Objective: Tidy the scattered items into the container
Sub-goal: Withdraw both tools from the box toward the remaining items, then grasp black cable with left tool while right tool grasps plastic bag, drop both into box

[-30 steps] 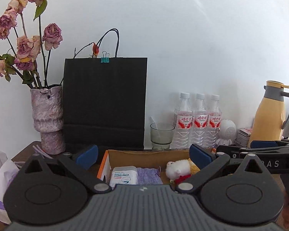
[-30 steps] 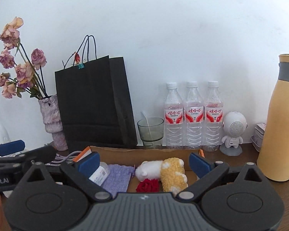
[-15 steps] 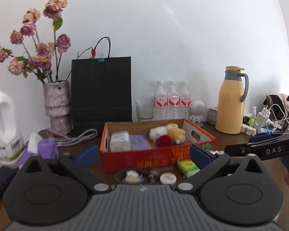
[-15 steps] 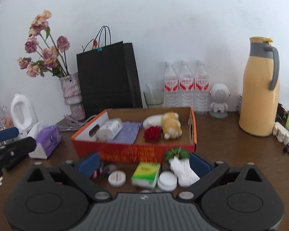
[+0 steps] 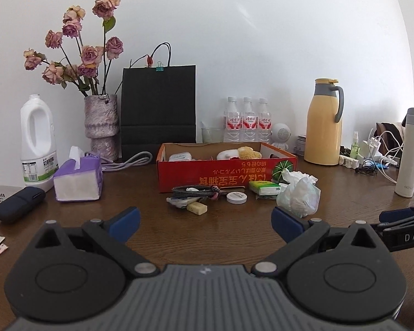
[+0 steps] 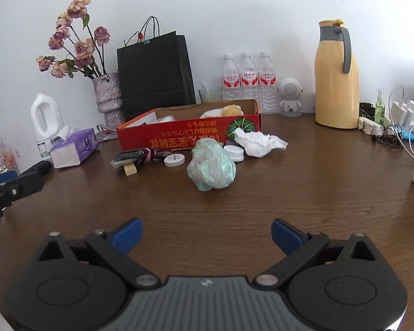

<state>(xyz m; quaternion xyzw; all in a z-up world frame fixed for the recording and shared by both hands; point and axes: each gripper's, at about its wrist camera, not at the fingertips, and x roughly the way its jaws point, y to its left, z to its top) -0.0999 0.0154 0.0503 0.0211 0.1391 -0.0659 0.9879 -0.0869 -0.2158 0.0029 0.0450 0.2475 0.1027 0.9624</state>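
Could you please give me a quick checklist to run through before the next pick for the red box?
1. Left tongs open and holding nothing: ok.
2. Right tongs open and holding nothing: ok.
3. Crumpled plastic bag unobstructed ahead of right tongs: ok.
4. Red box open on top: ok.
5. Free room inside box: cannot tell, its front wall hides most of the floor.
6. Cable bundle free of the small items beside it: cannot tell.
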